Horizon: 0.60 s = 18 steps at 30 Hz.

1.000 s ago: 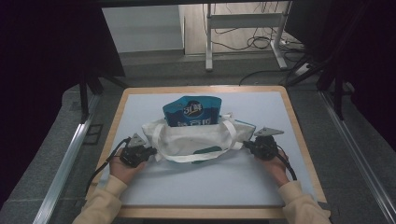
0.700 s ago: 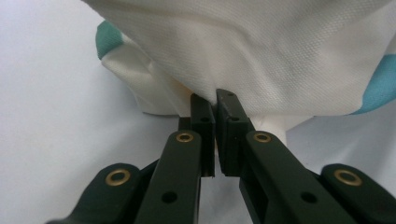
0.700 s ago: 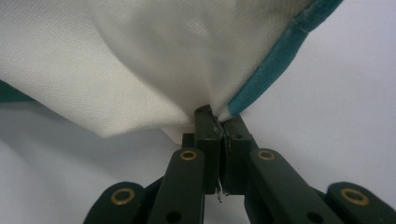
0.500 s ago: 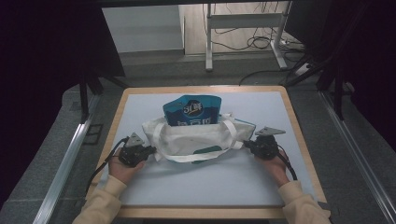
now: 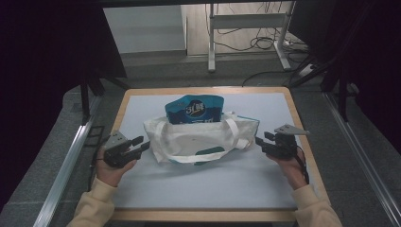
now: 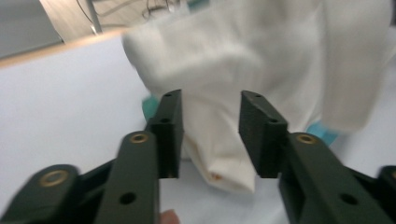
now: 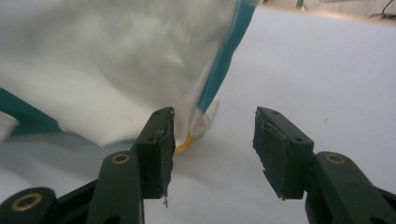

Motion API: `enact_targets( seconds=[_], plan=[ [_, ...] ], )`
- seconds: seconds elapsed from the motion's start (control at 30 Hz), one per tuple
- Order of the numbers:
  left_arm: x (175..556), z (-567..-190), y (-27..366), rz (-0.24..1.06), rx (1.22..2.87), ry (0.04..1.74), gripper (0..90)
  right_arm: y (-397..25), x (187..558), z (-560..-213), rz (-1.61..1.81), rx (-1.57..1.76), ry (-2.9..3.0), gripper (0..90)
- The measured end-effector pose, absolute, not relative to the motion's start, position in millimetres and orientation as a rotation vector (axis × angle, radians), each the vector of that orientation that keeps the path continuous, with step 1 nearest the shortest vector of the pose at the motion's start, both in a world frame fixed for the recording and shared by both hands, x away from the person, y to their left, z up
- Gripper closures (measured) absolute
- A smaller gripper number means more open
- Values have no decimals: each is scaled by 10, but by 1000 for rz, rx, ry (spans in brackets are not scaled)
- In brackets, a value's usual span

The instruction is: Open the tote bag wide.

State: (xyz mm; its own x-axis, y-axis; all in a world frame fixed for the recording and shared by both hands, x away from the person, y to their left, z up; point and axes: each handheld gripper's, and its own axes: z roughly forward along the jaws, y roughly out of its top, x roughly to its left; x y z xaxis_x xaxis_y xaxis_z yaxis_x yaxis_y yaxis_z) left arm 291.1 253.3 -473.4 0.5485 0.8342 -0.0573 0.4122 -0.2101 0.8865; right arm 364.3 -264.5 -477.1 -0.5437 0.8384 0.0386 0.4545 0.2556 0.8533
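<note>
Pale blue table [image 5: 203, 182] with wooden rim; cables on floor behind. White bag [image 5: 198, 139] holds a blue packet [image 5: 194, 109]. Left gripper [image 5: 137, 145] and right gripper [image 5: 261, 141] both released, flanking the bag.

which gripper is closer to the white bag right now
Left. The left gripper sits at the white bag's left corner, open, with the corner between its jaws. The right gripper is open just off the bag's right edge, slightly farther.
</note>
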Motion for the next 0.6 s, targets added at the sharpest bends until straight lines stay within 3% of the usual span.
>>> enact_targets(
  seconds=[0.03,0.2,0.27,0.6],
  plan=[
    [2900,-4679,2538,551,1816,1022,636,-2645,3643,-4771,1213,1175,2107,559],
    [2983,-4381,2522,541,1791,1012,826,-2676,3634,-4437,1285,1108,2074,783],
    [3055,-4284,2501,533,1789,1002,861,-2630,3672,-4296,1303,1076,2077,843],
    [3745,-3981,2245,481,1901,964,898,-2059,4098,-3894,1340,950,2185,885]
  ],
)
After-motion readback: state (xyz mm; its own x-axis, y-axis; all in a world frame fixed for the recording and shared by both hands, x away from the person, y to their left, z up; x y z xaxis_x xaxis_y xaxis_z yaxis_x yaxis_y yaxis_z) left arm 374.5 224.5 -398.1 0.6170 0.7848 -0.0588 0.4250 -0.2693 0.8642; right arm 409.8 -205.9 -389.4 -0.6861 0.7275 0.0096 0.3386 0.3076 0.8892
